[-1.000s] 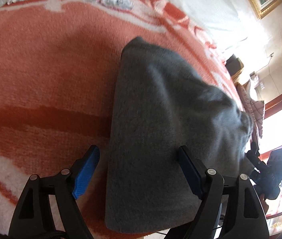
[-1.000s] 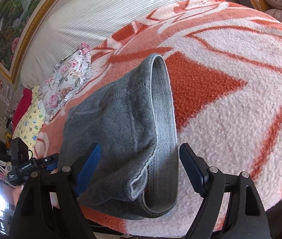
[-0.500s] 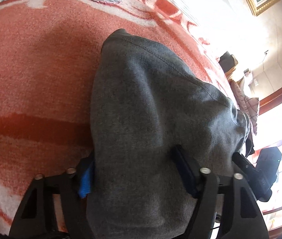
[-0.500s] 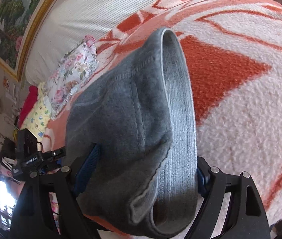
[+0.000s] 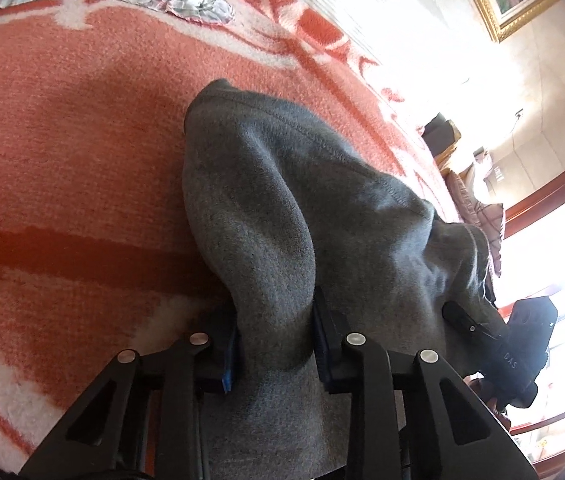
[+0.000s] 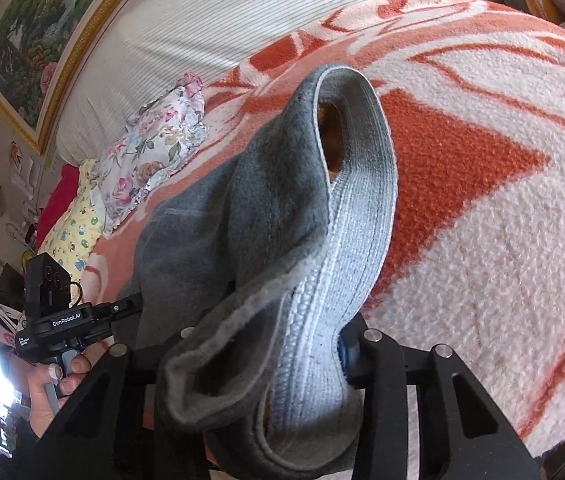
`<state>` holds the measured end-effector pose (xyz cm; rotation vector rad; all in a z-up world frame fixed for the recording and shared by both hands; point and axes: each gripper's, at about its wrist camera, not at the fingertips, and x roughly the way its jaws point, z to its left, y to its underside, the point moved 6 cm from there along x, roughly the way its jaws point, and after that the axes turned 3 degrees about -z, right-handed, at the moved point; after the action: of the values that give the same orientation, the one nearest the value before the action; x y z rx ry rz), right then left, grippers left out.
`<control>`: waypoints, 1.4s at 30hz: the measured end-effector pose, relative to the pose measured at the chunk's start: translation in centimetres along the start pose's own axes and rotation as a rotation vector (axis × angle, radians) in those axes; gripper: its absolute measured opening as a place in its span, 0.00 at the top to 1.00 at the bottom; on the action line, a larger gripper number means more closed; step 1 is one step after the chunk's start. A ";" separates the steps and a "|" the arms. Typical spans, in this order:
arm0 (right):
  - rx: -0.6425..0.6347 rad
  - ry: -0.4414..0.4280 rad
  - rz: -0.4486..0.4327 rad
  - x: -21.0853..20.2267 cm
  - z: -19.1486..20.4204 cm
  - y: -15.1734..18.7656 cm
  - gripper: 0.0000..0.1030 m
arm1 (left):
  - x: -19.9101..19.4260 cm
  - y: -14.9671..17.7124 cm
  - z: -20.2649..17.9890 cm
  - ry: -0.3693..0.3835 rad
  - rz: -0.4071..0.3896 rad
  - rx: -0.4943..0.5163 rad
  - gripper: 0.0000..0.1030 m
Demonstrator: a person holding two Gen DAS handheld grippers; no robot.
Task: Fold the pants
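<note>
The left gripper (image 5: 274, 344) has just been closing and now pinches a bunched fold of the grey pants (image 5: 282, 208) between its black fingers (image 5: 330, 344), the fleece humped up ahead of the jaws. The right gripper (image 6: 266, 344) has likewise just been closing and is clamped on the ribbed waistband (image 6: 354, 216), which loops up in front of it with the opening gaping.

Seen from the right wrist, the left gripper (image 6: 126, 308) sits at the far side of the pants, held in a person's hand (image 6: 54, 384); its body reads "GenRobot.AI" in white, with smaller lettering below that I can't make out. From the left wrist, the other tool shows at the pants' far edge with letters that look like "DAS", though the glare there is strong.

The pants lie across an orange and white blanket (image 6: 482, 240) on a bed. Beyond are a floral pillow (image 6: 154, 152), a striped headboard cushion (image 6: 242, 8) and a gilt-framed painting (image 6: 26, 28).
</note>
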<state>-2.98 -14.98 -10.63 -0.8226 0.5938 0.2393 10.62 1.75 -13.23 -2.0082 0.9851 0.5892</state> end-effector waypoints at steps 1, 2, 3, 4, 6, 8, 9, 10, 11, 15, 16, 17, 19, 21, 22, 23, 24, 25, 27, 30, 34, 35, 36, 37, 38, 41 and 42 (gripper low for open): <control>-0.001 -0.003 -0.002 -0.1 0.1 -0.1 0.62 | -0.2 -0.2 0.1 0.005 -0.005 -0.003 0.72; -0.003 -0.005 -0.005 -0.2 0.3 -0.3 0.62 | -0.6 -0.3 0.1 0.010 -0.012 -0.005 0.72; -0.004 -0.007 -0.008 -0.3 0.5 -0.4 0.62 | -0.9 -0.3 0.0 0.012 -0.020 -0.006 0.73; -0.006 -0.010 -0.010 -0.3 0.8 -0.5 0.63 | -1.3 -0.5 -0.1 0.017 -0.030 -0.006 0.73; -0.015 -0.014 -0.015 -0.5 1.2 -0.7 0.63 | -2.0 -0.7 -0.3 0.023 -0.041 -0.004 0.73; -0.024 -0.020 -0.018 -0.6 1.7 -1.0 0.63 | -2.6 -0.9 -0.6 0.024 -0.052 0.006 0.73; -0.026 -0.023 -0.019 -0.6 1.9 -1.1 0.63 | -2.8 -1.0 -0.7 0.022 -0.058 0.011 0.73; -0.030 -0.026 -0.018 -0.6 2.1 -1.2 0.64 | -3.2 -1.1 -0.8 0.021 -0.064 0.016 0.73; -0.035 -0.031 -0.015 -0.6 2.3 -1.3 0.64 | -3.5 -1.1 -0.9 0.020 -0.068 0.018 0.73; -0.054 -0.050 -0.013 -0.6 3.3 -1.7 0.65 | -4.8 -1.3 -0.9 0.011 -0.094 0.026 0.73; -0.059 -0.054 -0.013 -0.5 3.6 -1.7 0.65 | -5.2 -1.3 -0.9 0.010 -0.100 0.026 0.73; -0.065 -0.061 -0.013 -0.5 4.0 -1.8 0.65 | -5.5 -1.3 -0.8 0.008 -0.106 0.026 0.73; -0.075 -0.075 -0.014 -0.3 4.6 -2.0 0.65 | -6.1 -1.5 -0.5 0.003 -0.119 0.025 0.73; -0.090 -0.089 -0.013 0.0 5.5 -2.3 0.65 | -6.9 -1.9 -0.1 -0.004 -0.137 0.022 0.73; -0.097 -0.094 -0.013 0.1 5.9 -2.4 0.65 | -7.4 -2.1 0.1 -0.006 -0.146 0.020 0.73; -0.104 -0.103 -0.014 0.4 6.4 -2.6 0.65 | -7.7 -2.3 0.3 -0.008 -0.155 0.018 0.73; -0.111 -0.108 -0.013 0.6 6.7 -2.7 0.65 | -8.1 -2.5 0.6 -0.011 -0.164 0.014 0.73; -0.119 -0.115 -0.010 0.9 7.2 -2.9 0.65 | -8.7 -2.8 1.0 -0.014 -0.175 0.007 0.73; -0.132 -0.131 -0.001 1.6 8.1 -3.2 0.65 | -9.5 -3.3 1.5 -0.022 -0.192 0.000 0.73; -0.152 -0.156 0.006 2.7 9.5 -3.7 0.66 | -10.7 -4.1 2.5 -0.042 -0.221 -0.005 0.73; -0.169 -0.188 0.016 4.5 11.5 -4.2 0.66 | -12.2 -5.6 4.1 -0.075 -0.258 -0.014 0.73; -0.173 -0.195 0.020 5.0 12.1 -4.3 0.65 | -12.5 -5.9 4.5 -0.081 -0.263 -0.015 0.73; -0.175 -0.201 0.023 5.4 12.6 -4.3 0.65 | -12.8 -6.2 4.9 -0.088 -0.269 -0.017 0.73; -0.176 -0.209 0.028 6.0 13.1 -4.4 0.65 | -13.1 -6.6 5.3 -0.095 -0.276 -0.020 0.73; -0.178 -0.214 0.030 6.3 13.4 -4.5 0.65 | -13.3 -6.9 5.7 -0.101 -0.280 -0.021 0.73; -0.193 -0.228 0.040 7.7 14.7 -4.8 0.65 | -14.1 -7.7 7.0 -0.120 -0.297 -0.031 0.73; -0.197 -0.233 0.043 8.1 15.2 -4.9 0.65 | -14.3 -7.9 7.3 -0.126 -0.304 -0.033 0.73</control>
<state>11.84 -7.11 -4.25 -0.9571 0.3720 0.4317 8.21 16.84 -3.94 -2.0702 0.5827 0.5590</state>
